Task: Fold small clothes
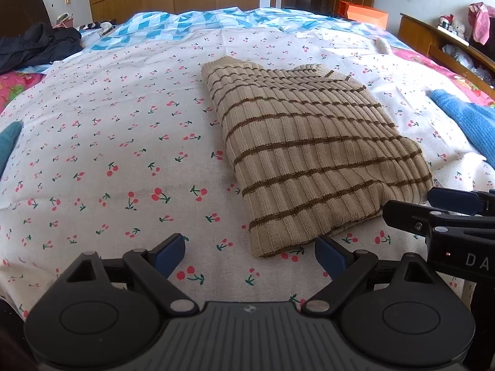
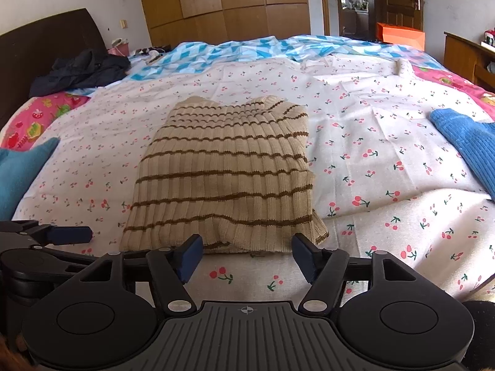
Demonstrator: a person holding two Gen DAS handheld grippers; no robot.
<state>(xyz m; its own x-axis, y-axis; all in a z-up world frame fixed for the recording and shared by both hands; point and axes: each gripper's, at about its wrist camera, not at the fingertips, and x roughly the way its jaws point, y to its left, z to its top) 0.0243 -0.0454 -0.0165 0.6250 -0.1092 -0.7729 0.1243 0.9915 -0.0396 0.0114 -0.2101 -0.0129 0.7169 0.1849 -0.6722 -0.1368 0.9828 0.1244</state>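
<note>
A beige ribbed sweater with brown stripes (image 1: 309, 142) (image 2: 222, 173) lies folded into a rough rectangle on the cherry-print sheet (image 1: 108, 142) (image 2: 386, 142). My left gripper (image 1: 249, 249) stands open at the sweater's near left corner, and its blue pads touch no cloth. My right gripper (image 2: 247, 247) is open just in front of the sweater's near edge, with nothing pressed between its pads. Each gripper shows in the other's view: the right gripper (image 1: 433, 207) at the sweater's near right corner, the left gripper (image 2: 71, 233) low at the left.
A blue knit garment (image 1: 464, 123) (image 2: 464, 145) lies to the right on the bed and a teal one (image 1: 9, 142) (image 2: 21, 167) to the left. A dark jacket (image 1: 37, 46) sits at the far left, an orange box (image 1: 365, 14) beyond the bed.
</note>
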